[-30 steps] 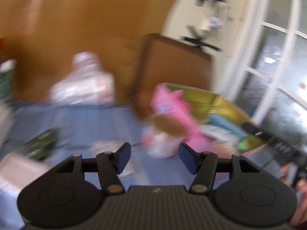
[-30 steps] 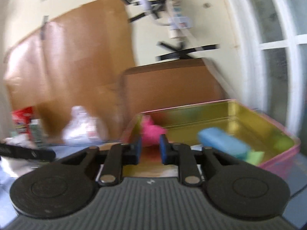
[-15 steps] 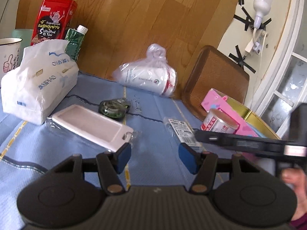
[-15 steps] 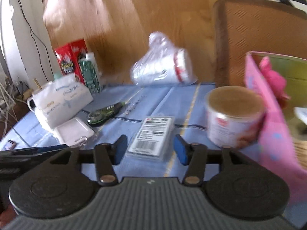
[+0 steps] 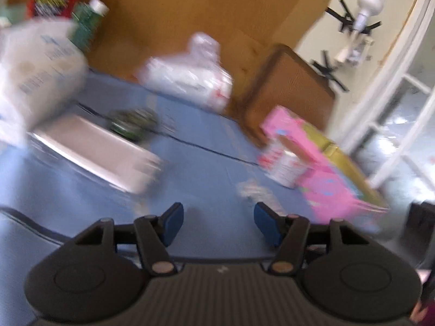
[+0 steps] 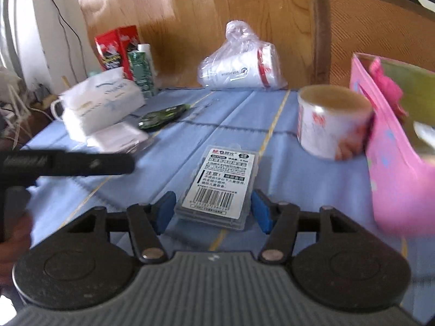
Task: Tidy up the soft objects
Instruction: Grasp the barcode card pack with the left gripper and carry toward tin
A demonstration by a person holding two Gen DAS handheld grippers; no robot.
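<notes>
Nearest in the right wrist view, the right gripper (image 6: 212, 213) was recorded spread apart, its blue pads (image 6: 165, 212) set either side of the near end of a clear flat packet with a barcode label (image 6: 221, 183), which lay on the blue cloth of the table (image 6: 293, 179); contact between pads and packet could not be determined. To the left, the body of the left gripper (image 6: 62, 161) was seen crossing that view as a dark bar. In the left wrist view, much blurred, the left gripper (image 5: 217, 224) was noted released, nothing between its pads, above bare cloth. Just beyond the packet on the right, a round white tub with a tan lid (image 6: 333, 121) was found touching the pink wall of an open tin (image 6: 391, 163) with a yellow-green interior, in which a bright pink soft object (image 6: 386, 87) was lodged at the near corner. On the left, at mid distance, a flat white case (image 6: 117, 137), a green wrapped item (image 6: 163, 115) and a white tissue pack (image 6: 100, 103) were listed. Farther off, a stack of white cups in a clear bag (image 6: 242, 68) lay on its side. At the back, a green bottle (image 6: 141, 70) and a red box (image 6: 117, 44) stood against a wooden board (image 6: 217, 8), and a brown mesh chair back (image 6: 367, 32) rose behind the tin.
</notes>
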